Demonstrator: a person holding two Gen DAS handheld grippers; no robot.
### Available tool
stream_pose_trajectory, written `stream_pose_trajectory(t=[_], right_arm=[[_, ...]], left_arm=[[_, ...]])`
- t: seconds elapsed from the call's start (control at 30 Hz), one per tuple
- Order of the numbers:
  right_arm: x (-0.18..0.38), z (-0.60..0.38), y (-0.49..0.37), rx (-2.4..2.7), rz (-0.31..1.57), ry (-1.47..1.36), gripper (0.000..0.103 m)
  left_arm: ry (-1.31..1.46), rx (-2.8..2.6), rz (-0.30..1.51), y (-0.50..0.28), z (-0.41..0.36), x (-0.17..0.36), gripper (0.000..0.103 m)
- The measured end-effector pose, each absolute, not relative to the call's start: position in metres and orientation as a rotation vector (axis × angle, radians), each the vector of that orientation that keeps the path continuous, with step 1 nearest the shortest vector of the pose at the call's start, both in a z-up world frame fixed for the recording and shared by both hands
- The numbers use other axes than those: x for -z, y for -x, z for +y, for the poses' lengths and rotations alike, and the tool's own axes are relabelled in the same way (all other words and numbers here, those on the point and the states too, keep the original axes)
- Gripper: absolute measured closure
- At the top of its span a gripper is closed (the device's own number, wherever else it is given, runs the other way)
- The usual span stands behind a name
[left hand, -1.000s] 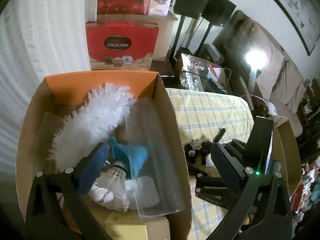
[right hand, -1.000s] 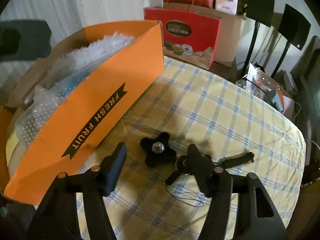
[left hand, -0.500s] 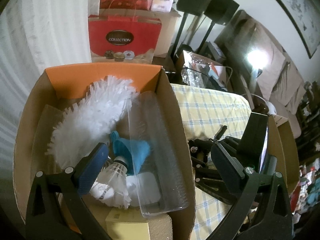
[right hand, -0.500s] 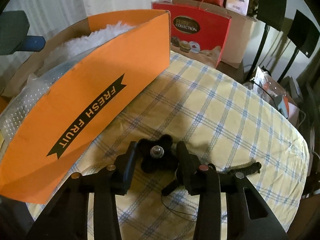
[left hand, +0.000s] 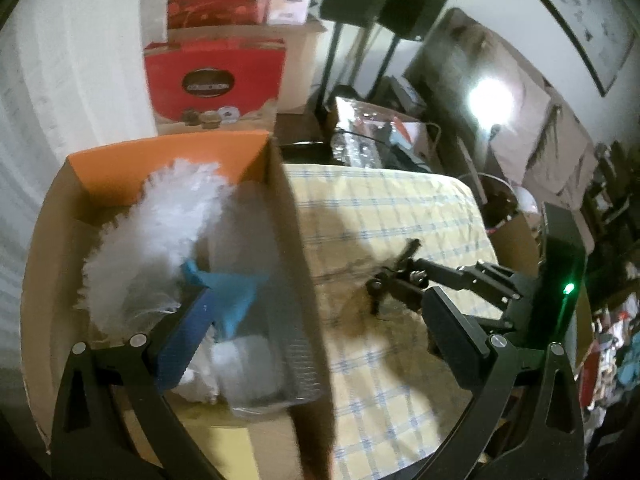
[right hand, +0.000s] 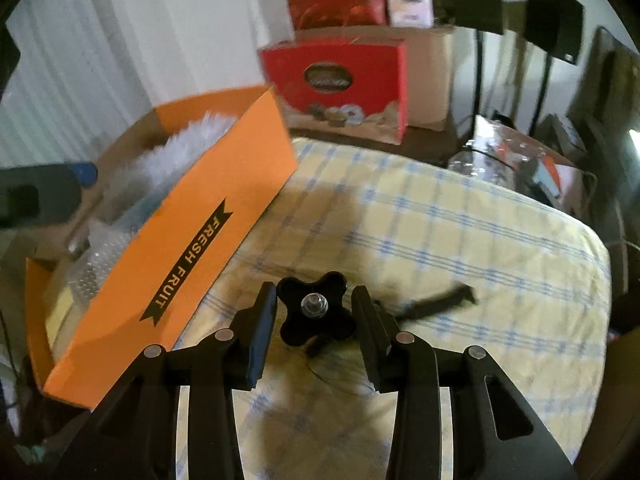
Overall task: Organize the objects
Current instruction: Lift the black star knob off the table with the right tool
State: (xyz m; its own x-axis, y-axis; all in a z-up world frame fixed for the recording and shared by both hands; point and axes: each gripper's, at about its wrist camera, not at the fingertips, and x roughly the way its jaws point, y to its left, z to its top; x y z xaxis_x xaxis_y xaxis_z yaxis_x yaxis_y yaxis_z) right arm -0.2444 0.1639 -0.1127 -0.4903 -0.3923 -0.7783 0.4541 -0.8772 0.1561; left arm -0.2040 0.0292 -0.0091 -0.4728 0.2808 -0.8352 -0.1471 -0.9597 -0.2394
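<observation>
Clamping across two opposite sides of the black star knob (right hand: 317,312), the right gripper (right hand: 314,316) has its jaws drawn in narrow, both pads pressed to the lobes, with the metal bolt head facing the camera. The knob sits between the fingers above the checked tablecloth (right hand: 460,240), near its front edge and just beside the long side of the orange fruit box (right hand: 192,240).

It looks like hard moulded plastic with a steel insert: stiff, fairly light, not fragile, but smooth and lobed, so it could twist in the pads. Gripping in the hollows between lobes, as seems the case here, should hold it best.

A black handle-like part (right hand: 440,300) lies on the cloth to the right, blurred.

Over the box, the left gripper (left hand: 312,328) stands wide open and empty, above the white feather duster (left hand: 160,224), a blue funnel (left hand: 236,292) and a clear plastic tray (left hand: 296,352).
</observation>
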Motion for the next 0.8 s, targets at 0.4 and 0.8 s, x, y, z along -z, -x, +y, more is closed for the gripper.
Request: stream_pose_trajectory(t=[0.4,0.8], right_arm=[[0.085,0.235,0.222,2.487,-0.035,-1.244,0.064],[0.074,0.29,0.198,2.544,-0.182,-1.286,0.064]], left_arm=[[1.51,-2.383,-0.036,0.217,0.092,0.013,0.001],[1.561,-2.333,0.135,0.248,0.155,0.039,0.006]])
